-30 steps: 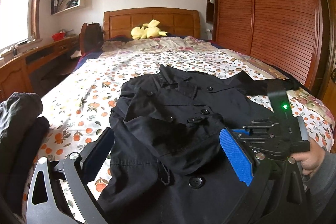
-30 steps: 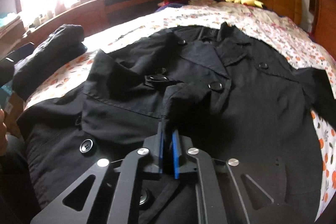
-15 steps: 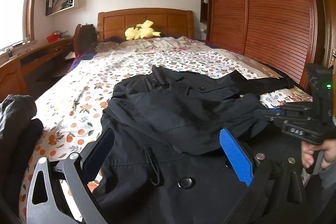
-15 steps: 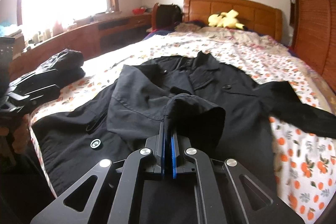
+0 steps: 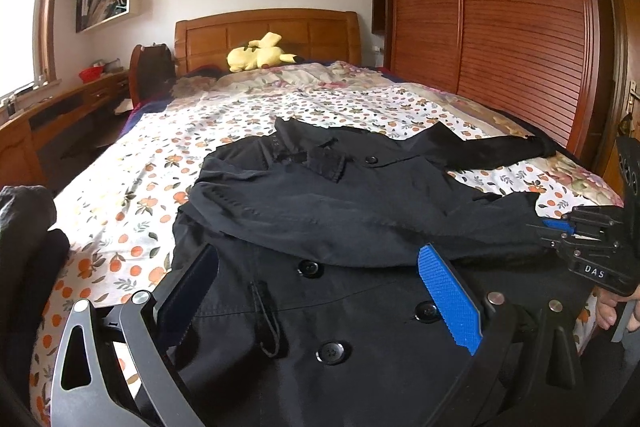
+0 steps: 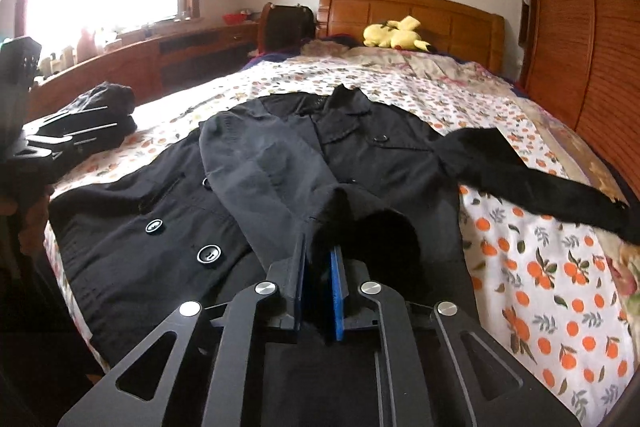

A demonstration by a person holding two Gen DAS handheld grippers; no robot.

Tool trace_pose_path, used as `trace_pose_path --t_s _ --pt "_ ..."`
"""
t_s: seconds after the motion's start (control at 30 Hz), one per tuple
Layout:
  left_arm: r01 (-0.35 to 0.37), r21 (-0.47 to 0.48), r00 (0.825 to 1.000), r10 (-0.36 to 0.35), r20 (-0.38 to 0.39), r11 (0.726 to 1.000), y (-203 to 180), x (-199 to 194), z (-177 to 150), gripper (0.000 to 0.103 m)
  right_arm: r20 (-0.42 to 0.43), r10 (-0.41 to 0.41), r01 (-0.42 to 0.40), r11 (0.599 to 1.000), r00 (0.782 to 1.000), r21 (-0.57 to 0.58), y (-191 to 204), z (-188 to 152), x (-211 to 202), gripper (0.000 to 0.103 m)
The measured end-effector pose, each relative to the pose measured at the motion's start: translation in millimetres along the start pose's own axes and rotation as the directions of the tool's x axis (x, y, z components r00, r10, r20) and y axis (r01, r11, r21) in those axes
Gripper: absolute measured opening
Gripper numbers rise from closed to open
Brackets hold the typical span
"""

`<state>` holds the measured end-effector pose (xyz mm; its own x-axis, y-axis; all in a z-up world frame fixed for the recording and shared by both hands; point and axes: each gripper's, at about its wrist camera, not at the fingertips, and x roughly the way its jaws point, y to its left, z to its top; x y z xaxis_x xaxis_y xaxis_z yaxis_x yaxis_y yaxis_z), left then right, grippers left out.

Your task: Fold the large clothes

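Observation:
A large black buttoned coat lies front up on the flowered bed; it also shows in the right wrist view. One sleeve is folded across the chest toward the right. My right gripper holds that sleeve's cuff between its jaws, which stand slightly parted around the cloth; this gripper also shows in the left wrist view. My left gripper is open and empty above the coat's lower front. The other sleeve lies stretched out to the right.
A bundle of dark clothes sits at the bed's left edge. A yellow plush toy lies by the wooden headboard. A wooden wardrobe stands along the right, and a desk under the window on the left.
My right gripper has pulled the sleeve across the coat's chest to the right and drawn back. Its jaws have loosened a little around the cuff. My left gripper has stayed open and has shifted slightly.

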<state>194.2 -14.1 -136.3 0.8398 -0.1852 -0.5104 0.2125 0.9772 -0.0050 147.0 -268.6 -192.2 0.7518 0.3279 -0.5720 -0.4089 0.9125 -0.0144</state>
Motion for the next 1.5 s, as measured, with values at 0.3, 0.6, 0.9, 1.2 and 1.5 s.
trace_pose_path --t_s 0.3,0.6,0.9,1.2,1.5 --pt "0.015 0.028 1.000 -0.015 -0.011 0.999 -17 10 -1 0.101 0.085 0.019 -0.020 1.000 0.996 0.010 -5 3 -19 0.033" --pt "0.038 0.044 0.999 -0.037 -0.030 0.998 -33 19 -6 0.101 -0.085 0.014 -0.013 1.000 0.996 0.016 -13 -14 39 0.032" --pt "0.059 0.052 0.998 -0.058 -0.028 0.997 -41 14 1 0.101 -0.158 0.003 0.002 0.999 0.987 0.032 -19 -29 54 0.032" --pt "0.050 0.097 0.999 -0.051 0.006 0.994 -44 8 31 0.101 -0.154 0.008 -0.002 0.999 0.988 0.035 -20 -26 55 0.032" --pt "0.070 0.086 0.997 -0.071 0.015 0.994 -36 42 45 0.101 -0.151 0.001 0.004 0.999 0.989 0.036 -19 -26 55 0.032"
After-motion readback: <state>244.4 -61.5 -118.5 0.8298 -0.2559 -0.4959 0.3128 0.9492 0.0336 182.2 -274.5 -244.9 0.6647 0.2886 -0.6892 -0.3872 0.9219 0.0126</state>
